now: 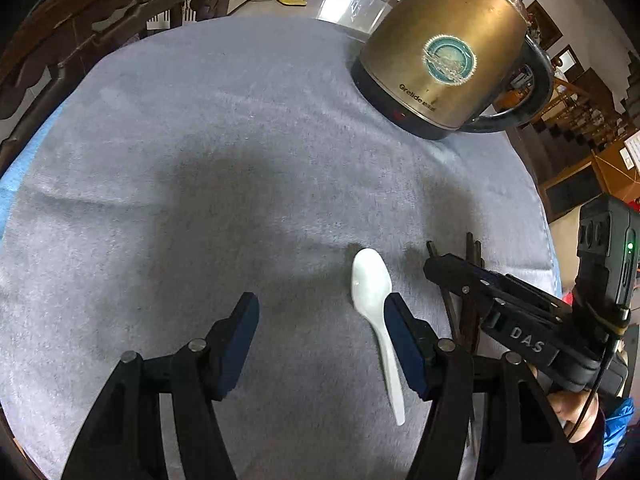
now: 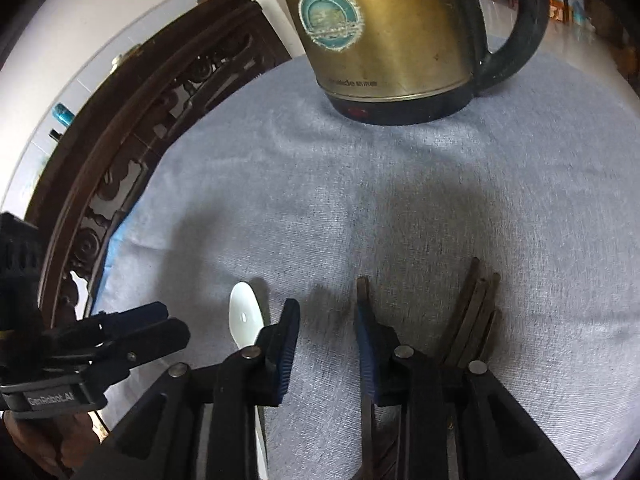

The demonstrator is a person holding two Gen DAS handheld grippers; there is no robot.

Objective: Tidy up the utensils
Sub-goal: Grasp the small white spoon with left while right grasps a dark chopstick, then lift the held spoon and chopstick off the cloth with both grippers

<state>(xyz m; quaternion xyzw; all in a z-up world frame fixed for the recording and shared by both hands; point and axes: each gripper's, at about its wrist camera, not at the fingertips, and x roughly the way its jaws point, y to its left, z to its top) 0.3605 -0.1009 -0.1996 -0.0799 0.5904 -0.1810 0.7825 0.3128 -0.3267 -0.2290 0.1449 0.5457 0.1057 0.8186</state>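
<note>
While you hold both tools over the table (image 1: 200, 140), the entries read so.

Left tool (image 1: 322, 300): jaws spread wide, nothing between them; right pad just beside the spoon (image 1: 370, 280).

Right tool (image 2: 327, 306): jaws parted, bare cloth in the gap; one dark chopstick (image 2: 363, 286) lies along your right pad.

Spoon: white, glossy, bowl away from you.

Chopsticks (image 2: 476, 304): dark, bundled, right of the spoon.

Kettle (image 1: 448, 48): brass-coloured, far side.

Kettle (image 2: 392, 40) top cut off by upper edge in right wrist view, spoon (image 2: 246, 320) handle hidden under gripper finger, chopsticks (image 2: 472, 312) lower ends hidden behind other finger, bkgd furniture blurred, kettle lettering partly unreadable.
</note>
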